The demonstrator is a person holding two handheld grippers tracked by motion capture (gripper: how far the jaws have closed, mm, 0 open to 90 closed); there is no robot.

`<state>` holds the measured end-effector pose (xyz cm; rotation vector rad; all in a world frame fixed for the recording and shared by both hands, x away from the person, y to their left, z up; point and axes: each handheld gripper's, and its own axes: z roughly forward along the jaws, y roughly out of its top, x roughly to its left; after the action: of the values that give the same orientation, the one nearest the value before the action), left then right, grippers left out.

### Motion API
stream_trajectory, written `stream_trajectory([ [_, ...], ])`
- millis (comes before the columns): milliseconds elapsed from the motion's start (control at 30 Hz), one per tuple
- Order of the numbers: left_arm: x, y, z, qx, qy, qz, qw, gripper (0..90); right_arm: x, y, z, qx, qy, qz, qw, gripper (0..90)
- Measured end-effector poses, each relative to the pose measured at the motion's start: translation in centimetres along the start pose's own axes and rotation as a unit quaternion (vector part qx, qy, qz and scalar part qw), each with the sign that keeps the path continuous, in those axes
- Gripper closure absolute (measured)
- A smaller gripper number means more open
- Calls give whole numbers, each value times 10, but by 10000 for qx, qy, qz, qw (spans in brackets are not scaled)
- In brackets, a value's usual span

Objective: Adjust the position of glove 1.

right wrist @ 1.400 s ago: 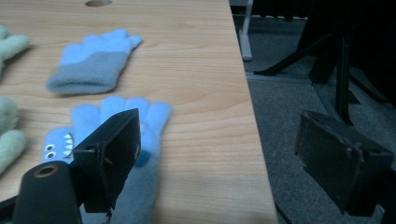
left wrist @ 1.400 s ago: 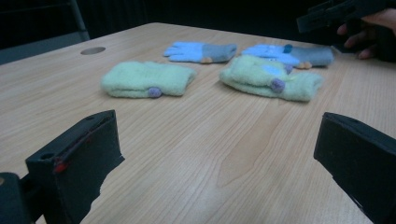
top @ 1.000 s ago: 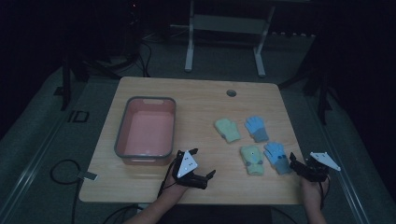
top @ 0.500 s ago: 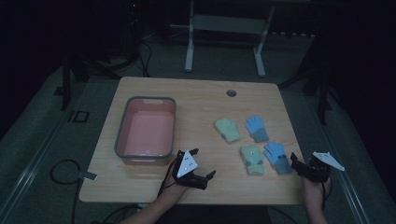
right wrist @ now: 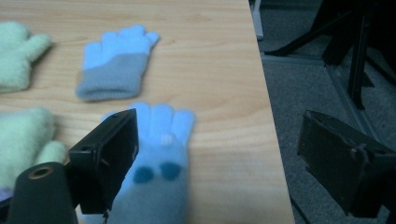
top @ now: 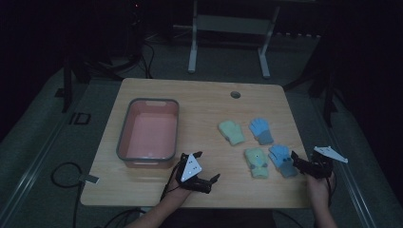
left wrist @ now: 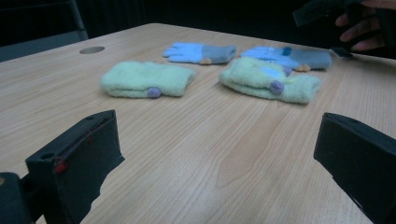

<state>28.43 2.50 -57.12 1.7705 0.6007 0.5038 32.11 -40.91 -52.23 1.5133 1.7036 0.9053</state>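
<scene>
Four small gloves lie on the right half of the wooden table (top: 199, 99): a green one (top: 231, 131), a blue-and-grey one (top: 261, 130), a second green one (top: 256, 163) and a second blue one (top: 282, 160). My right gripper (top: 298, 164) is open at the table's right edge. In the right gripper view (right wrist: 219, 154) its left jaw stands over the near blue glove (right wrist: 159, 154) and its right jaw is out past the edge. My left gripper (top: 209, 167) is open near the front edge, with bare wood between its jaws (left wrist: 217, 140) and facing the gloves (left wrist: 271, 79).
A pink bin with a grey rim (top: 124, 137) stands on the left half of the table. A round cable hole (top: 235, 94) is near the far edge. Dark floor, a metal stand (top: 228, 42) and cables surround the table.
My right gripper has shifted slightly by the near blue glove. The left gripper and the gloves have stayed where they were.
</scene>
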Motion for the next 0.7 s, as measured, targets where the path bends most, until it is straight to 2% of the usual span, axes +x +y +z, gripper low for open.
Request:
stream_trajectory([
  [167, 0, 0, 0, 7, -1, 20, 10000, 7, 7, 13, -2, -114, -38, -165, 9998, 131],
  [200, -1, 0, 0, 14, -10, 37, 10000, 7, 9, 21, -4, -115, 39, -200, 9997, 144],
  [233, -1, 0, 0, 14, -10, 37, 10000, 7, 9, 21, -4, -115, 39, -200, 9997, 144],
  [267, 0, 0, 0, 21, -18, 37, 10000, 7, 9, 26, -4, -69, 101, -168, 9998, 144],
  [367, 1, 0, 0, 20, -38, -17, 10000, 7, 13, 42, -5, -118, 74, -106, 9998, 140],
  [433, 1, 0, 0, 15, -40, -7, 10000, 7, 15, 49, -5, -181, 235, -84, 9995, 130],
  [467, 1, 0, 0, 15, -40, -7, 10000, 7, 15, 49, -5, -181, 235, -84, 9995, 130],
  [567, 0, 0, 0, 19, -32, 43, 10000, 7, 24, 63, -7, -337, 397, -151, 9985, 129],
  [700, 0, 0, 0, 18, -32, 23, 10000, 7, 33, 75, -5, -368, 623, -245, 9971, 142],
])
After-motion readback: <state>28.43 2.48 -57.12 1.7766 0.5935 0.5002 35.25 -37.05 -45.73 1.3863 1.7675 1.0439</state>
